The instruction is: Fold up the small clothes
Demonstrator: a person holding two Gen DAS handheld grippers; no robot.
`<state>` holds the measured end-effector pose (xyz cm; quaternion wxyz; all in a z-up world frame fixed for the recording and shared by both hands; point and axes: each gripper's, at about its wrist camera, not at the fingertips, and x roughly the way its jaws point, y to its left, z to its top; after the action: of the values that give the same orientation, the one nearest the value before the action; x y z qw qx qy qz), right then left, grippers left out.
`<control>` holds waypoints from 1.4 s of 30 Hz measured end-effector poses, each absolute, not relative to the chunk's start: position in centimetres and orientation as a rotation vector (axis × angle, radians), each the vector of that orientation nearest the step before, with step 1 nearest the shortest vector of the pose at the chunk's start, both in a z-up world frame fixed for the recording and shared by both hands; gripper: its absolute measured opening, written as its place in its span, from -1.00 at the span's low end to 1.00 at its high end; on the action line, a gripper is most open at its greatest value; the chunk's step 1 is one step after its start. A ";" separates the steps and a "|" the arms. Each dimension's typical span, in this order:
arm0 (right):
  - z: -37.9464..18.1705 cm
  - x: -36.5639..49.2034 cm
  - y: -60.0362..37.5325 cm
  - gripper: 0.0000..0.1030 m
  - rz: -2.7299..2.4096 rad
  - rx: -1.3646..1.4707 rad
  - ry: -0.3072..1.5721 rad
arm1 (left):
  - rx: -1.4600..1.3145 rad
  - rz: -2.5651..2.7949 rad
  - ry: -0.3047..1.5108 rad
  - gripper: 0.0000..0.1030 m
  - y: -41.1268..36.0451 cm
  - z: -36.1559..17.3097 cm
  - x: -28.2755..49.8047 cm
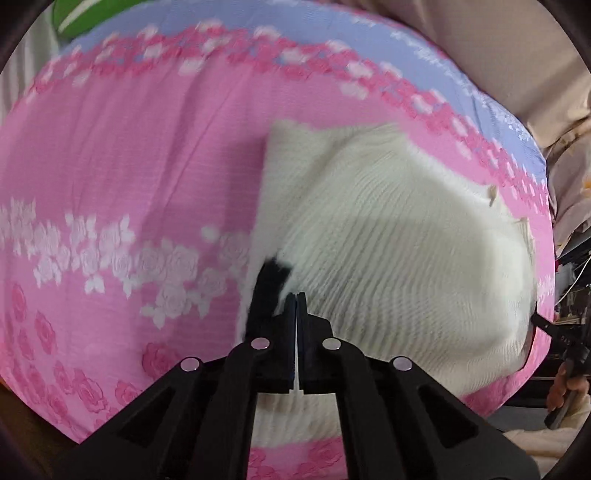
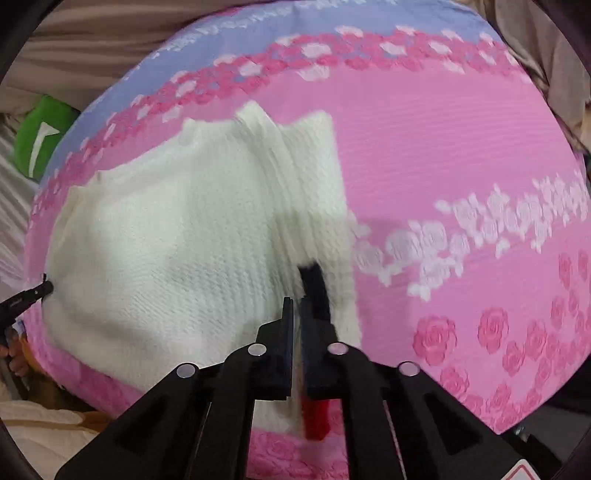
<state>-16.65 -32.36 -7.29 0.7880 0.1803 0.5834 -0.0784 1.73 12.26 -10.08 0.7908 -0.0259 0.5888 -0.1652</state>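
Note:
A white knitted garment lies on a pink floral bedsheet; it also shows in the right wrist view. My left gripper is shut on the garment's near left edge, with a thin strip of white cloth between the jaws. My right gripper is shut on the garment's near right edge, also with white cloth between the jaws. The far edge of the garment is bunched and raised. The other gripper's tip shows at each view's side edge.
The bedsheet has a lilac band at the far side. A green item lies beyond the bed's far left corner. Beige fabric lies past the far right. A red piece sits under my right gripper.

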 end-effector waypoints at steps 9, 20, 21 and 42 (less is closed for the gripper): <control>-8.6 -6.2 -33.2 -0.23 -0.219 0.442 1.171 | -0.090 -0.310 1.230 -0.20 6.3 -10.8 9.7; -9.9 -6.3 -36.5 -0.97 -0.245 0.487 1.161 | -0.181 -0.319 1.262 -0.85 7.2 -12.9 11.0; -9.4 -6.5 -36.7 -0.97 -0.261 0.509 1.147 | -0.184 -0.318 1.263 -0.85 7.2 -12.7 11.0; -9.3 -15.4 -24.3 -1.00 0.042 0.265 1.358 | -0.034 -0.296 1.322 -0.81 9.9 -10.6 -0.8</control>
<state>-15.41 -24.35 -9.29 0.7700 0.1223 0.6259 0.0192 -0.76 9.91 -10.57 0.7791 -0.0155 0.6115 -0.1371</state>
